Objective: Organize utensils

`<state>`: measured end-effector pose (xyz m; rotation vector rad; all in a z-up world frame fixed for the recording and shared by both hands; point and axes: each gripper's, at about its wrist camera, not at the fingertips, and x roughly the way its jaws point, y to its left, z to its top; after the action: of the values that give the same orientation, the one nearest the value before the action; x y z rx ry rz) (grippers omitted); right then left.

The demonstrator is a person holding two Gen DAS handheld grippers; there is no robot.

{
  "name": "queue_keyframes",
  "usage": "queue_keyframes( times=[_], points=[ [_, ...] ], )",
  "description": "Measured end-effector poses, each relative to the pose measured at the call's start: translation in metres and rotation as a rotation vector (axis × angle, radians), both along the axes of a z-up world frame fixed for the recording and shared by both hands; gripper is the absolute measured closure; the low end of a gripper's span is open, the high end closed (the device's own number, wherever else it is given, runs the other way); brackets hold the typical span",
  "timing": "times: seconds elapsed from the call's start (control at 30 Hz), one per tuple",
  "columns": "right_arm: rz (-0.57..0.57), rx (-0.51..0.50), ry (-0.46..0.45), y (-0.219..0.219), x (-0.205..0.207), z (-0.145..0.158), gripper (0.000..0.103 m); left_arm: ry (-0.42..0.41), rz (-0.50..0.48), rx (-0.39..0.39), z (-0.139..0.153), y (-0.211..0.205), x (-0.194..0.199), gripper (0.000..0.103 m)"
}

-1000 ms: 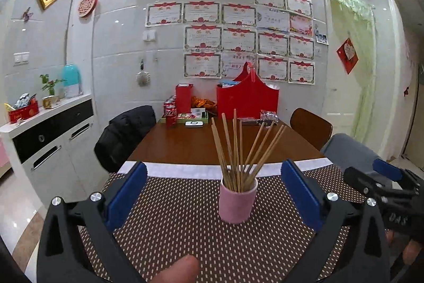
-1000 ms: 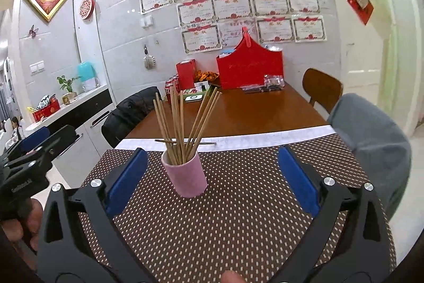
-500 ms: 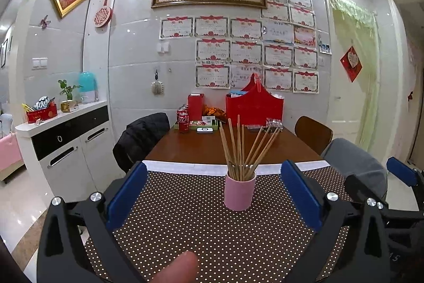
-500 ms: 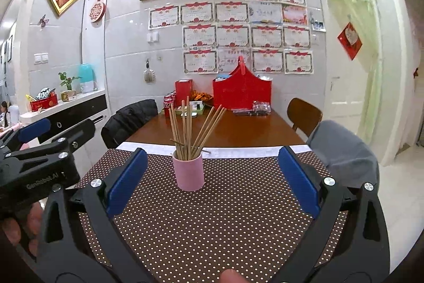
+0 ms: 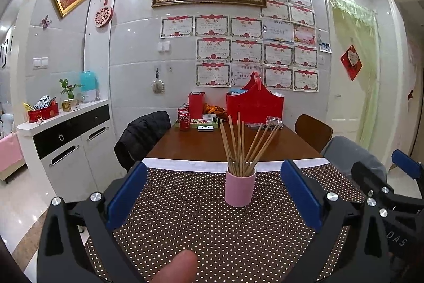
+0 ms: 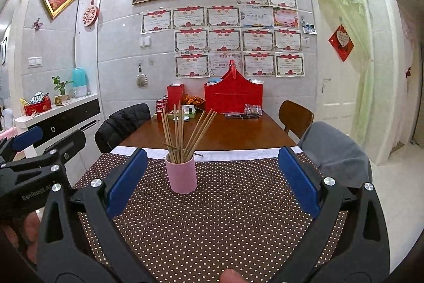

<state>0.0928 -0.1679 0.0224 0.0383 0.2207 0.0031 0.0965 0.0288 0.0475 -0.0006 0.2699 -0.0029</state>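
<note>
Your left hand-held gripper (image 5: 213, 190) is spread wide and grasps nothing; your right hand-held gripper (image 6: 212, 177) is likewise released and empty. Both hover above the near end of the worktop (image 5: 190, 145), apart from the pink cup (image 5: 239, 187).

From the left wrist view, the cup stands just right of centre between the blue pads, and your right gripper shows at the right edge as black struts with a blue tip. The right wrist view puts the cup left of centre and catches your left gripper at the left edge, with fingers (image 6: 26, 235) wrapped under it. Only this view shows one chopstick lying flat (image 6: 194, 154) on the mat's white edge behind the cup.

The cup is a smooth, straight-sided cylinder; it holds a fan of thin wooden chopsticks (image 5: 238, 142), upright and leaning outward. It stands on a brown mat with small white dots (image 5: 212, 230). Beyond lies bare polished wood with a red cardboard carrier (image 5: 254, 106) and soda cans (image 5: 184, 120).
</note>
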Motion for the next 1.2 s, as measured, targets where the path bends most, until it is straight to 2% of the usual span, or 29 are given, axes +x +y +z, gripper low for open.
queue_keyframes(
  times=[0.87, 1.2],
  points=[
    [-0.026, -0.001, -0.01, -0.001, -0.005, 0.004, 0.006, -0.013, 0.011, 0.011, 0.003, -0.001, -0.009, 0.004],
    [-0.027, -0.005, -0.011, -0.001, -0.005, 0.004, 0.006, -0.047, 0.008, 0.002, 0.004, 0.003, -0.013, 0.004]
  ],
)
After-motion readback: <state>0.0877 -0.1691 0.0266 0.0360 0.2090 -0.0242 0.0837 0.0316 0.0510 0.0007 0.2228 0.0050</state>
